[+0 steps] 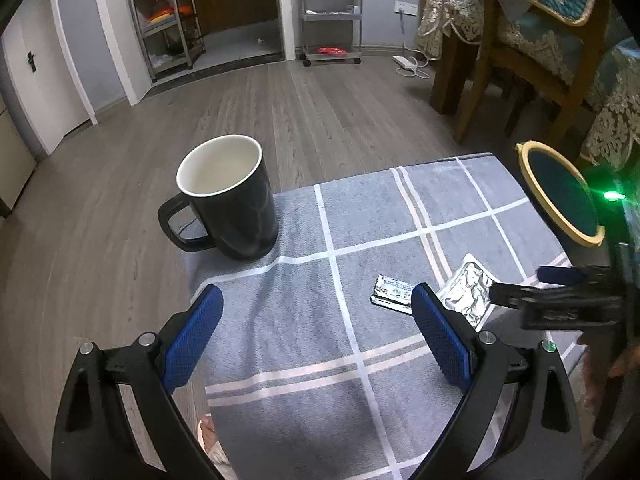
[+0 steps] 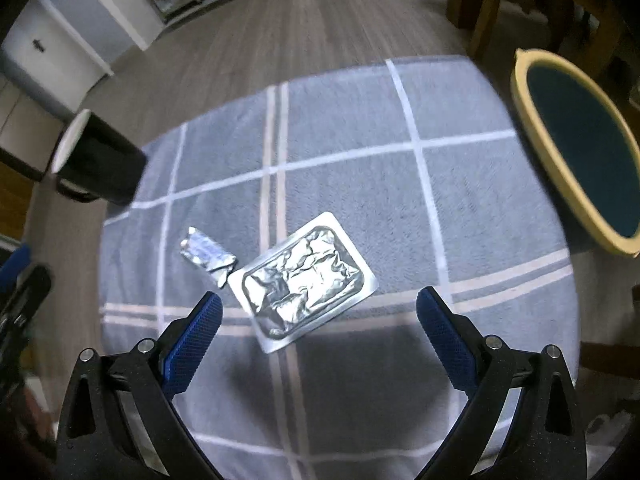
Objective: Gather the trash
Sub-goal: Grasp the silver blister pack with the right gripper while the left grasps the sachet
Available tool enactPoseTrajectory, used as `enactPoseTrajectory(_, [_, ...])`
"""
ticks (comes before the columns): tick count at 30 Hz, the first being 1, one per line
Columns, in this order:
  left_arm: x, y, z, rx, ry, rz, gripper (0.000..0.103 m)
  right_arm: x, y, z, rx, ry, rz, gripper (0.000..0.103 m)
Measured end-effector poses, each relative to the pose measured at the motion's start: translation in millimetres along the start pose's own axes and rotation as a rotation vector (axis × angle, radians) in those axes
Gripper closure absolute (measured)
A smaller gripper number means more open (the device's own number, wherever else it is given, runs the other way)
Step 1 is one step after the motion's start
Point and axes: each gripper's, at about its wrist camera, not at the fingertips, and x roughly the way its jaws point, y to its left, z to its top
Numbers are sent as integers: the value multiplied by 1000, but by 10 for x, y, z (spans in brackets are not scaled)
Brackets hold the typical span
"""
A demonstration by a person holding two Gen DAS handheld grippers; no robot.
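Note:
A crumpled silver foil tray point(image 2: 304, 280) lies on the grey checked tablecloth point(image 2: 344, 152), just ahead of my right gripper point(image 2: 318, 306), which is open and empty above the cloth. A small folded foil wrapper point(image 2: 206, 254) lies to the tray's left. A dark bin with a yellow rim point(image 2: 576, 148) stands at the table's right edge. In the left wrist view my left gripper point(image 1: 316, 300) is open and empty over the cloth, with the wrapper point(image 1: 394, 290) and the tray point(image 1: 470, 290) by its right finger. The right gripper point(image 1: 560, 292) shows at the right.
A black mug with a white inside point(image 1: 230, 196) stands at the table's far left corner, also in the right wrist view point(image 2: 96, 160). The bin point(image 1: 564, 194) sits beyond the table's right edge. Wooden chairs point(image 1: 520, 68) and wood floor lie beyond.

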Motion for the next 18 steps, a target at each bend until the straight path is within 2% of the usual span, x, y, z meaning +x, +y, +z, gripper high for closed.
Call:
enactPoseTrajectory(9, [-25,30,36,-31,-6,-44,10,345,-117,34,243,-5,20,6])
enactPoseTrajectory(11, [-22,36,47,-39,-6,-52,10,365,-55,26,264,-22,-5,5])
enactPoseTrajectory(13, [-6,39,56,-46,-1,-56,10,388,26,33,251,-26,-40,4])
enactPoseTrajectory(18, [68,18,50,-32,18,-43,10,504,283,14,98,-38,-183,4])
